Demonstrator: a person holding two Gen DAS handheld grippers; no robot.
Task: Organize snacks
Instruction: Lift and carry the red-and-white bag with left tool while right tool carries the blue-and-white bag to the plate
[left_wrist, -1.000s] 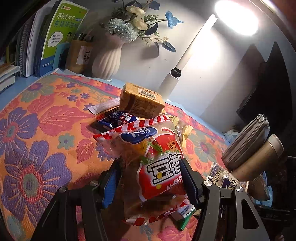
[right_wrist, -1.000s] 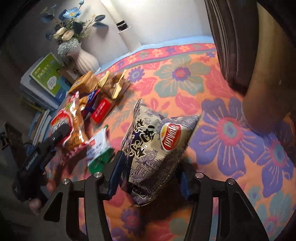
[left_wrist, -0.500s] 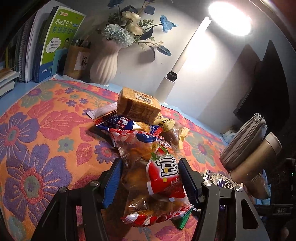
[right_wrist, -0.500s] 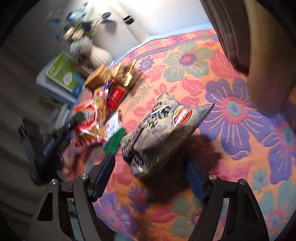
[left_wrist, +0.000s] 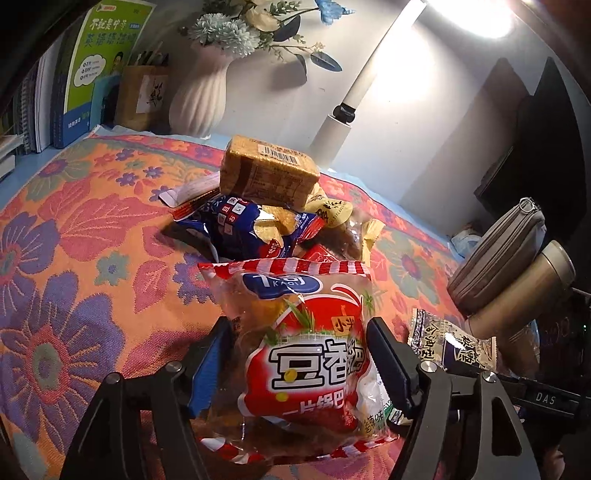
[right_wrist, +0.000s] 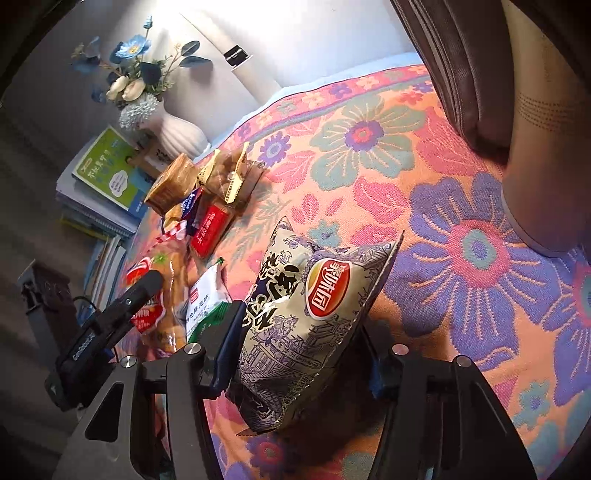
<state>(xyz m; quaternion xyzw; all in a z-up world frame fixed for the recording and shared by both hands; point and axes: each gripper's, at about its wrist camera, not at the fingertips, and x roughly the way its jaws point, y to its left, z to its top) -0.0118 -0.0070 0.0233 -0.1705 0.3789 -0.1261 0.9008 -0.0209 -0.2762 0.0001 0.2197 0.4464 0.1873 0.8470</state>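
A red-and-white snack bag (left_wrist: 306, 354) lies on the floral cloth (left_wrist: 74, 258) between the jaws of my left gripper (left_wrist: 297, 332). Those jaws are opening and the blue pads stand just off the bag's sides. Behind it is a pile: a tan block pack (left_wrist: 269, 173) on a blue packet (left_wrist: 236, 225). My right gripper (right_wrist: 301, 325) is closing on a grey-patterned chip bag (right_wrist: 314, 314), and its pads press the bag's sides. The bag stands tilted on the cloth. To its left, the right wrist view shows a green-white pack (right_wrist: 207, 299), a small red pack (right_wrist: 212, 229) and the left gripper (right_wrist: 110, 321).
A white ribbed vase (left_wrist: 199, 96) with flowers, upright books (left_wrist: 103, 62) and a lamp post (left_wrist: 354, 99) line the back. At the right edge a grey zip pouch (left_wrist: 498, 258) and a bronze flask (left_wrist: 524, 291) lean together, close to the chip bag.
The red bag came down from a raised hold onto the cloth, and the left jaws spread off it. The right jaws opened wide around the chip bag, then closed on it again.
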